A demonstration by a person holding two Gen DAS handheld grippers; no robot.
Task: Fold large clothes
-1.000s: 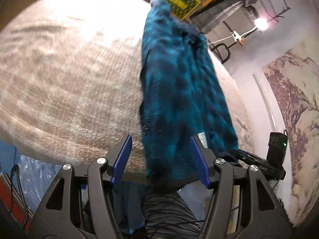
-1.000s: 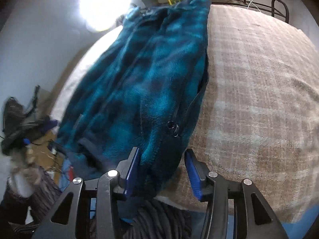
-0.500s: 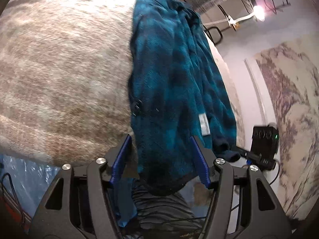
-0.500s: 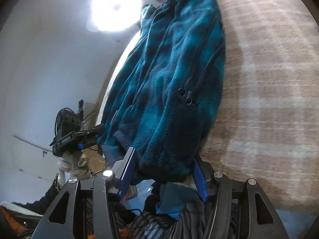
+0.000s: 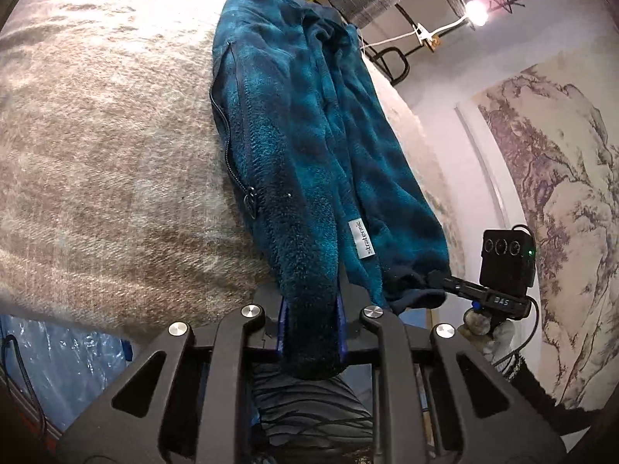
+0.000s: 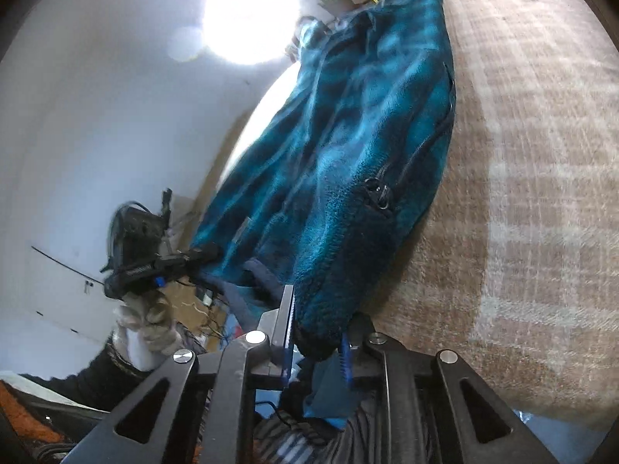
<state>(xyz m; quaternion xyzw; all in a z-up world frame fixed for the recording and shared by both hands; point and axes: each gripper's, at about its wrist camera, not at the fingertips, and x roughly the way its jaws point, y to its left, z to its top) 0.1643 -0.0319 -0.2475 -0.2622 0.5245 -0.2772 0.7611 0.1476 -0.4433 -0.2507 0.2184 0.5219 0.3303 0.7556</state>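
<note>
A teal plaid fleece jacket [image 5: 309, 135] lies lengthwise on a beige checked blanket [image 5: 96, 154], its zip pull and a white label facing me. My left gripper [image 5: 311, 303] has the thick dark hem between its blue pads; the jaws are closing and the pads press into the fleece. In the right wrist view the same jacket [image 6: 348, 135] stretches away over the blanket [image 6: 541, 154]. My right gripper [image 6: 317, 326] pinches another part of the hem, its jaws closing on the bunched fleece. The hem hangs past the blanket's near edge.
A gloved hand [image 5: 483, 328] with the other gripper's handle shows at the jacket's right corner, and again as a gloved hand [image 6: 147, 328] at the left. A painted wall panel [image 5: 561, 193], a lamp [image 5: 475, 9] and a blue plastic bag [image 5: 77, 367] surround the bed.
Both pairs of jaws stood wide around the hem before and have now closed onto it. The right gripper's view has tilted towards the jacket's near edge.
</note>
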